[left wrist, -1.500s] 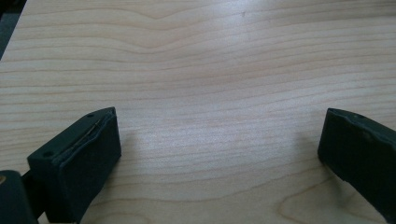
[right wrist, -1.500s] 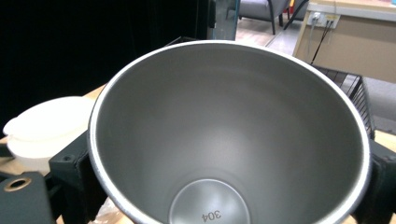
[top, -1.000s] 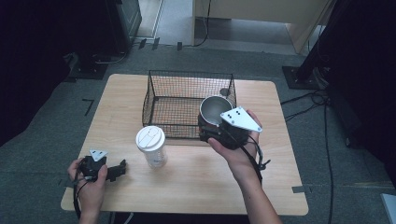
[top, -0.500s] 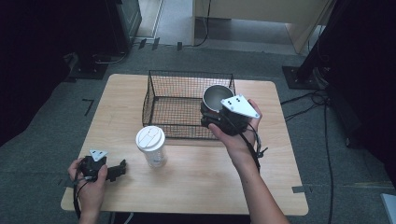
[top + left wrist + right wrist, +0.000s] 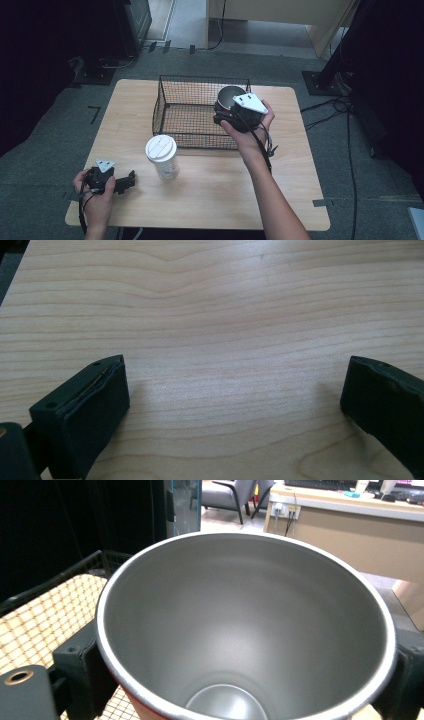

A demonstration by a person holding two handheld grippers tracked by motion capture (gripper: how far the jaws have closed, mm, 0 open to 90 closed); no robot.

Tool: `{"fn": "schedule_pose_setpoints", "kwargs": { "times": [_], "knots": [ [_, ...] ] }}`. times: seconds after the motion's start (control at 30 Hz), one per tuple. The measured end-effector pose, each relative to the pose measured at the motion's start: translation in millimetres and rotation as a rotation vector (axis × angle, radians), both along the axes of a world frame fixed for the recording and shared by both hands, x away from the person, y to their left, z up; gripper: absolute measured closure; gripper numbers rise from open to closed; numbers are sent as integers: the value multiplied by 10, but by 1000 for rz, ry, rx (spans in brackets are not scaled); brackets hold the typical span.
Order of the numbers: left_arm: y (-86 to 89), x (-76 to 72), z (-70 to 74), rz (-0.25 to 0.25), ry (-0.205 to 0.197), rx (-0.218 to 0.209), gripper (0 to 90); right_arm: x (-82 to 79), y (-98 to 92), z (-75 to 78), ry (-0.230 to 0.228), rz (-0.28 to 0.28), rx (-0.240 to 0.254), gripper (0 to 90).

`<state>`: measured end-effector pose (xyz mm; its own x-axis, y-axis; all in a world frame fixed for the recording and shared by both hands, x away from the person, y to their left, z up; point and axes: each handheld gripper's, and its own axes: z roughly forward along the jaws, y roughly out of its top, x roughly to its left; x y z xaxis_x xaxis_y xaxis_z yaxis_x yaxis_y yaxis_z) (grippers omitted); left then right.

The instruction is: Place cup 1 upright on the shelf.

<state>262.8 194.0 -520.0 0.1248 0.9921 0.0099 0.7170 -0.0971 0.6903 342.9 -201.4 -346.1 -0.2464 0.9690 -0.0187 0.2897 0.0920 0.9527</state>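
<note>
Over the wire basket's [image 5: 200,112] right-hand end, the right claw [image 5: 231,112] is clamped on a steel cup [image 5: 245,630], upright and mouth up, the basket floor directly below it. Well in front of the basket, the left claw [image 5: 125,181] rests gaping on the tabletop [image 5: 225,315], empty.

On the surface [image 5: 200,200], a wire basket [image 5: 192,112] sits at the far middle. A lidded cup [image 5: 162,157] stands just near of the basket's near-left corner. A metal cup [image 5: 227,97] is held over the basket's right end. The left gripper [image 5: 131,179] rests at the near left, left of the lidded cup.
</note>
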Motion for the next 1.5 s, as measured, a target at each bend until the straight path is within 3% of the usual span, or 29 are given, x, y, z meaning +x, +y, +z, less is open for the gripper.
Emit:
{"fn": "schedule_pose_setpoints", "kwargs": {
  "times": [0.53,0.7,0.83,0.9,1.2,1.5],
  "knots": [
    [0,0,0,0,-1,-1,1,386,93,-388,79,-26,20,73],
    [0,-1,0,0,0,0,1,484,119,-480,95,-33,5,73],
    [0,-1,0,0,0,0,1,579,120,-566,135,-39,-5,73],
    [0,-1,0,0,-1,-1,1,603,141,-589,138,-44,-30,73],
    [-1,-1,0,1,-1,-1,1,652,202,-668,156,-61,-25,73],
    [0,-1,0,0,0,0,1,700,249,-797,183,-96,-58,73]
  ]
}}
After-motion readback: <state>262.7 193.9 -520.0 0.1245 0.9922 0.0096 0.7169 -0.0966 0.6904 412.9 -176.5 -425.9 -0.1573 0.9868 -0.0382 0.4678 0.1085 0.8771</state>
